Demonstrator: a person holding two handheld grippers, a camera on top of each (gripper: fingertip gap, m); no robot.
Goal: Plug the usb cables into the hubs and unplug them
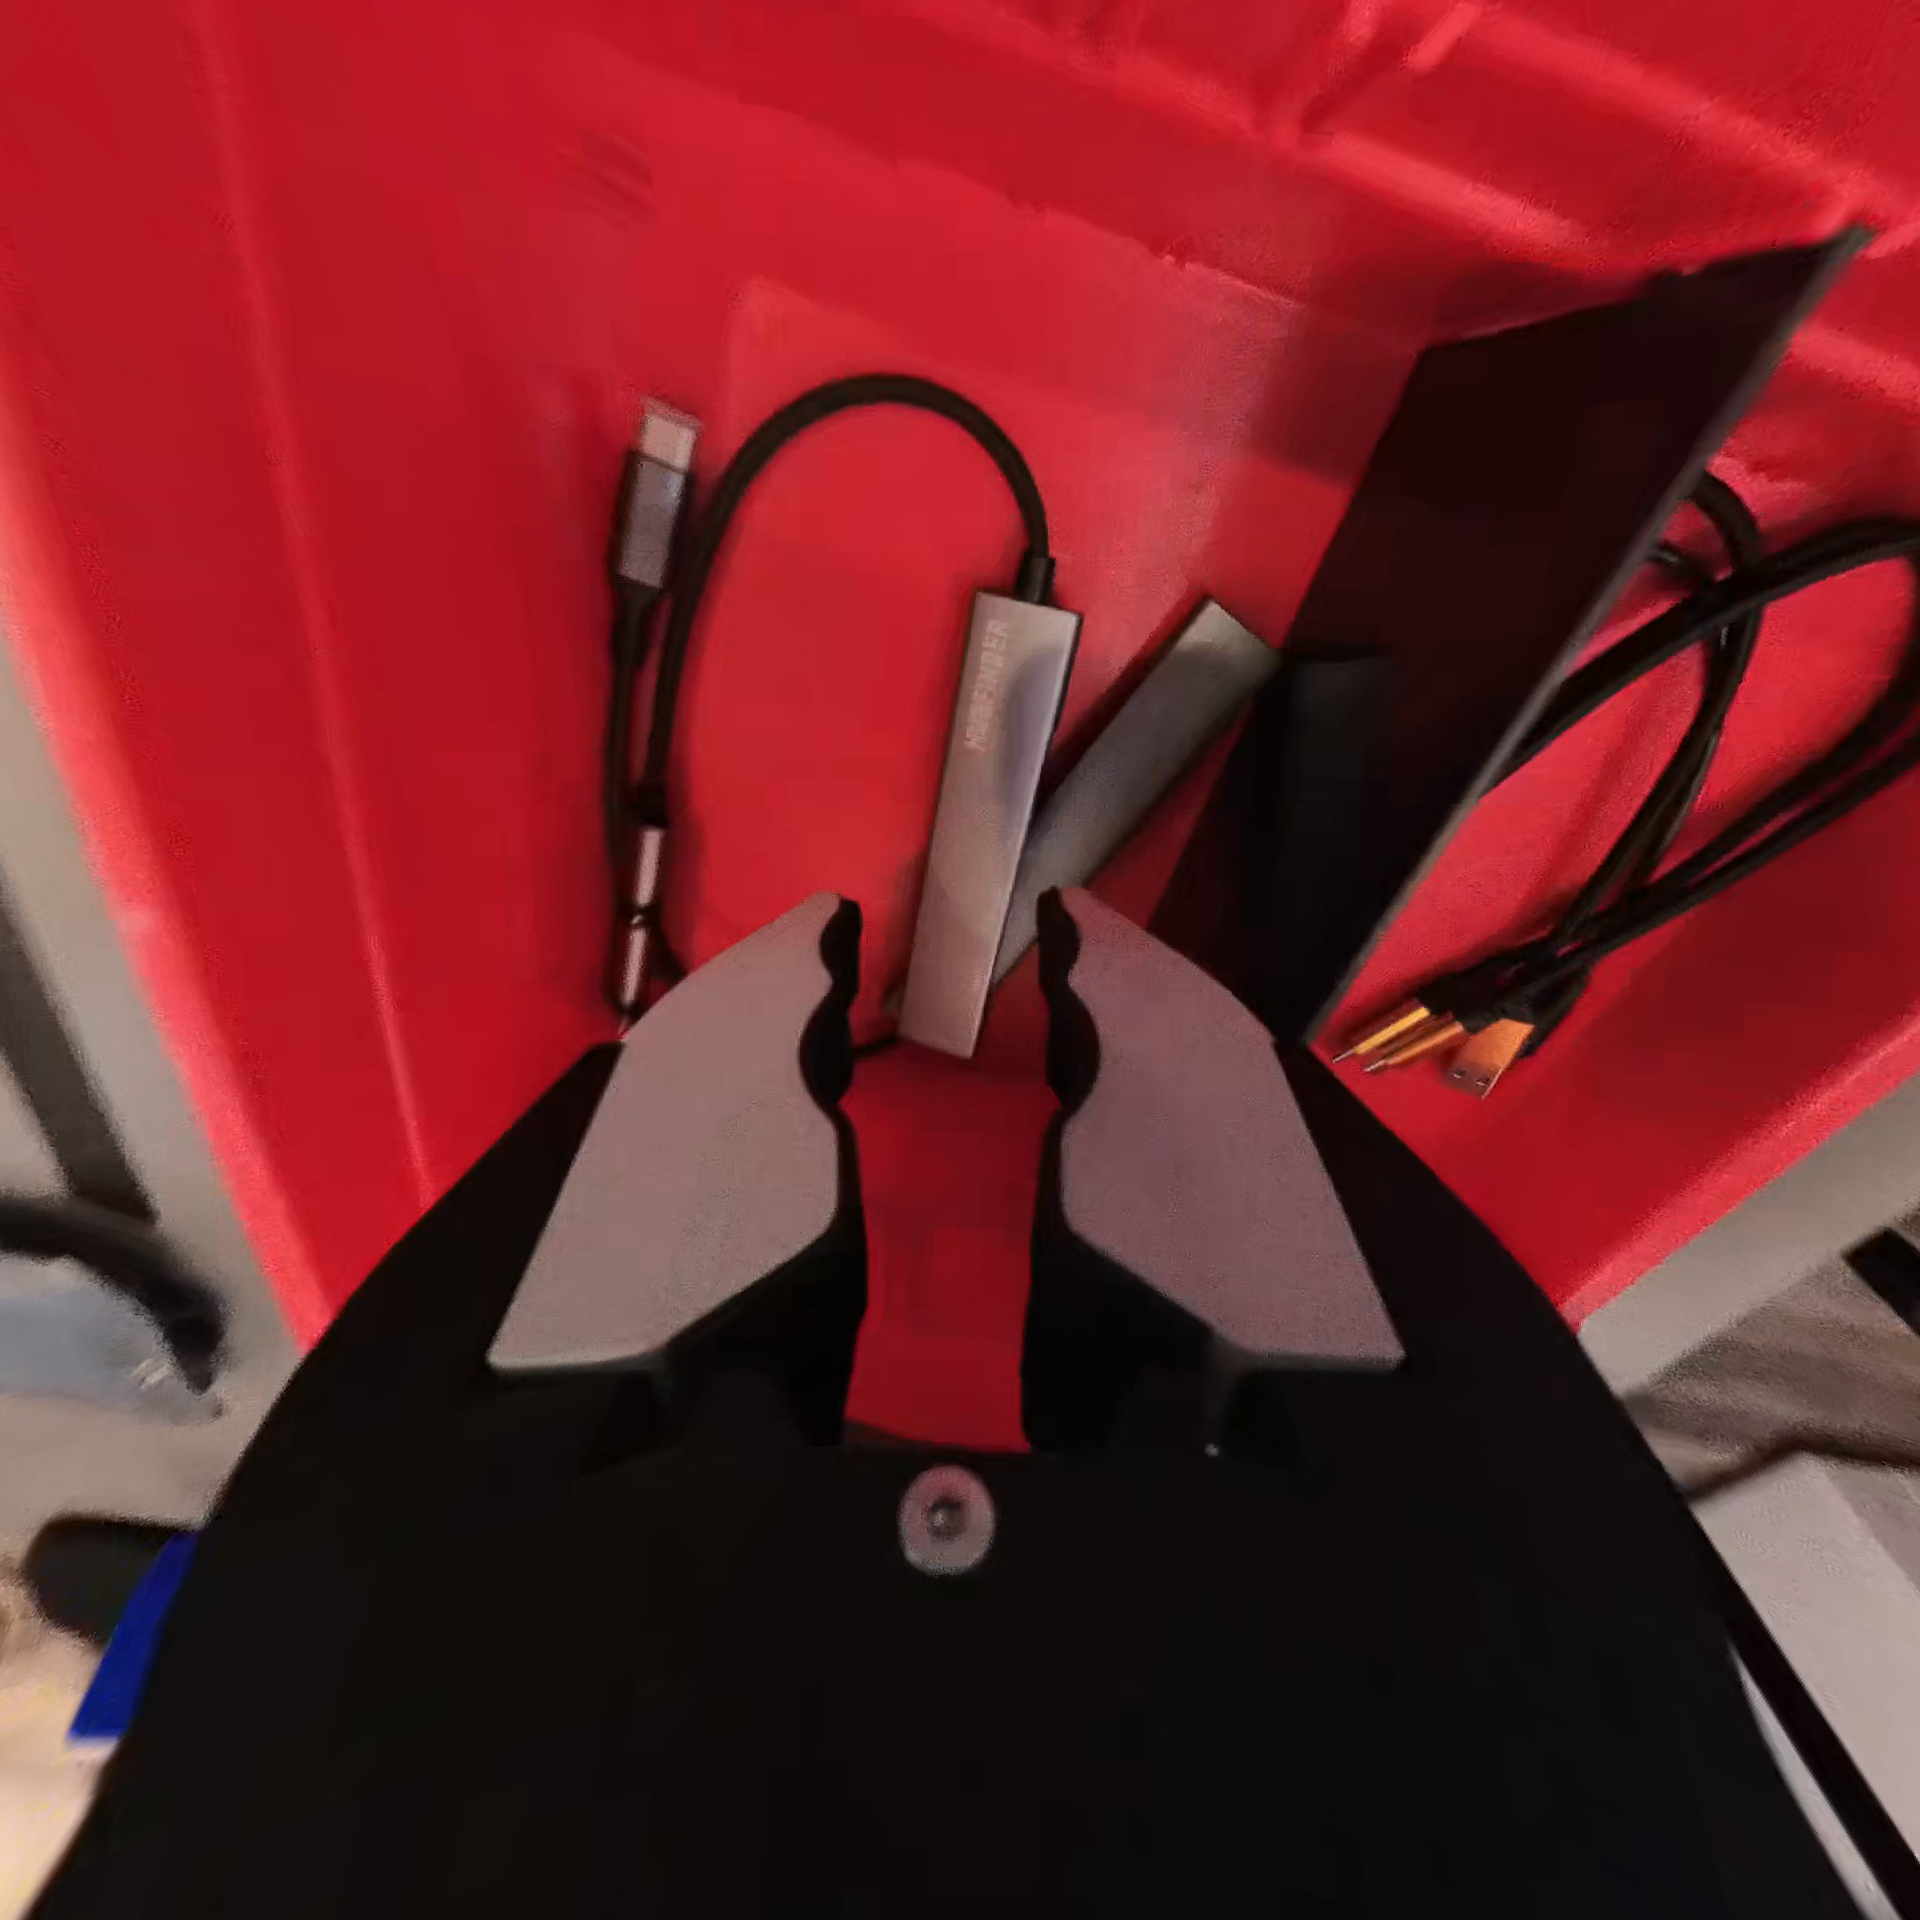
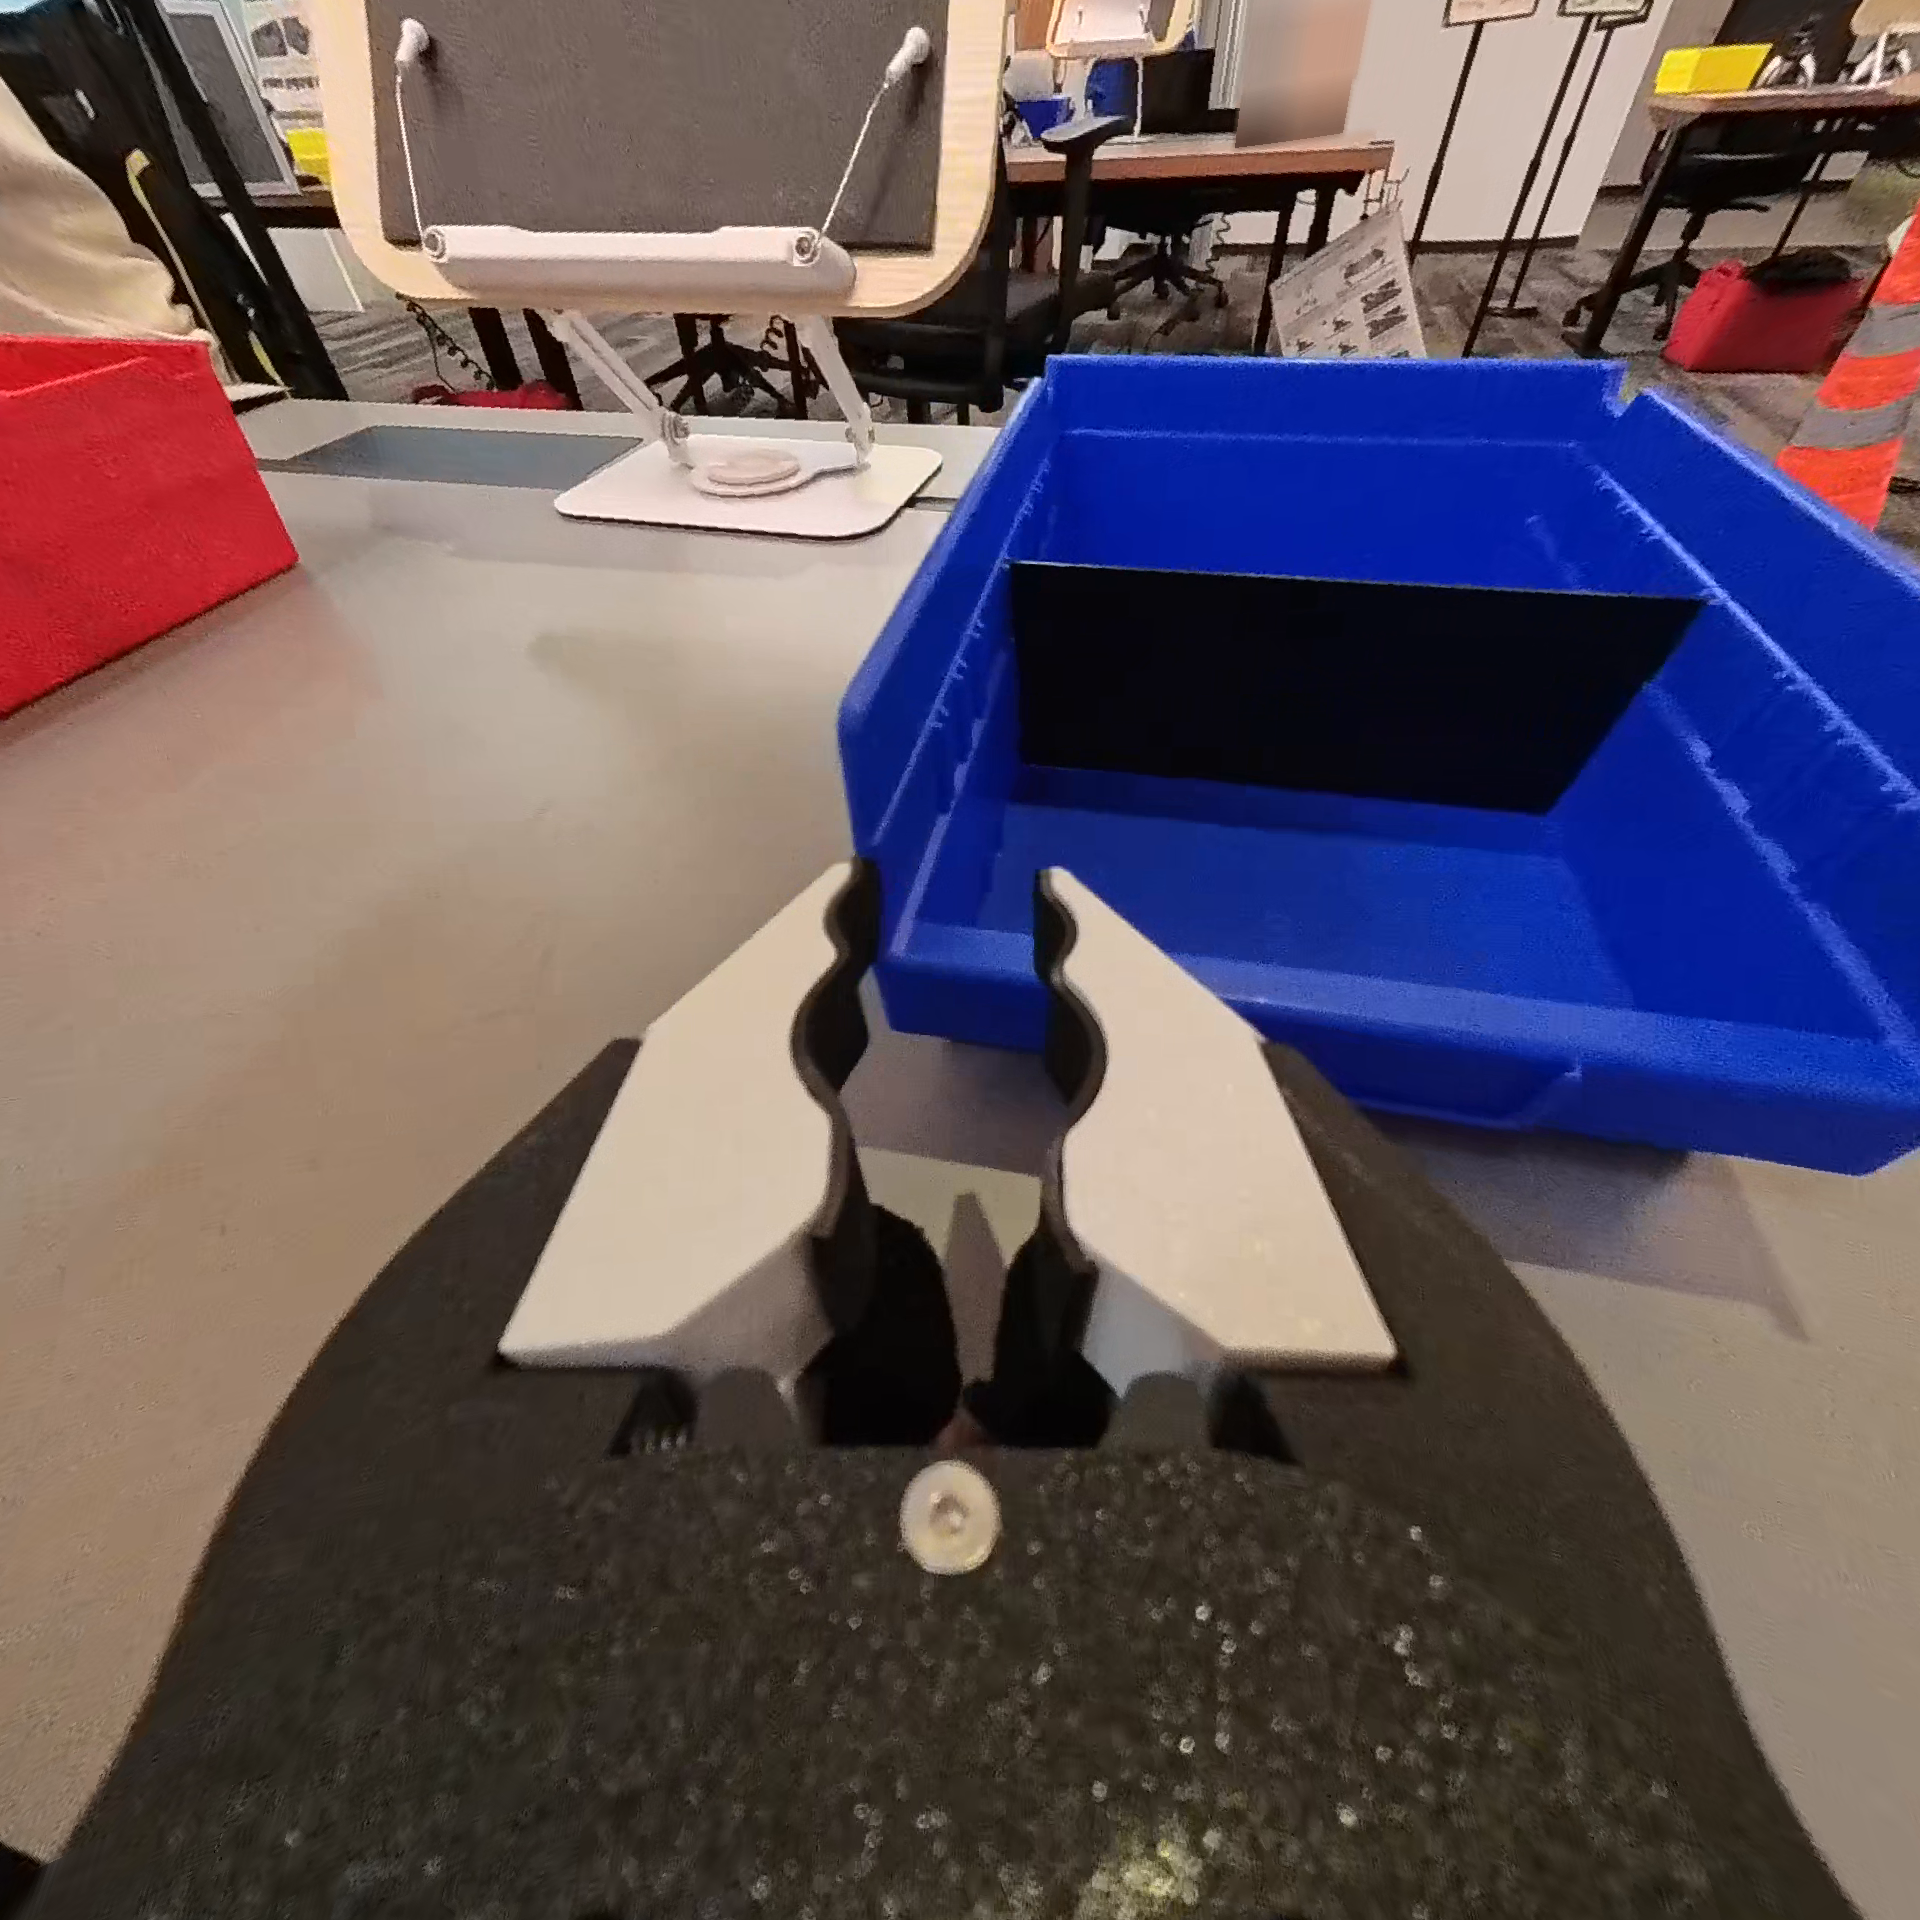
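Note:
In the left wrist view my left gripper is open and empty, reaching down into a red bin. Just ahead of its fingertips lies a grey USB hub with a looped black cable ending in a grey plug. A second grey hub lies beside it. In the right wrist view my right gripper is open and empty, hovering over the grey table at the near left corner of an empty blue bin.
A black divider splits the red bin; beyond it lie black cables with orange plugs. The blue bin has a black divider. The red bin sits at the table's left; a white stand stands behind. Chairs and desks fill the background. Tip to tip, the grippers are about 60 cm apart. Measured from the fingertips, the grey plug is 8 cm or so from the left gripper and 55 cm from the right.

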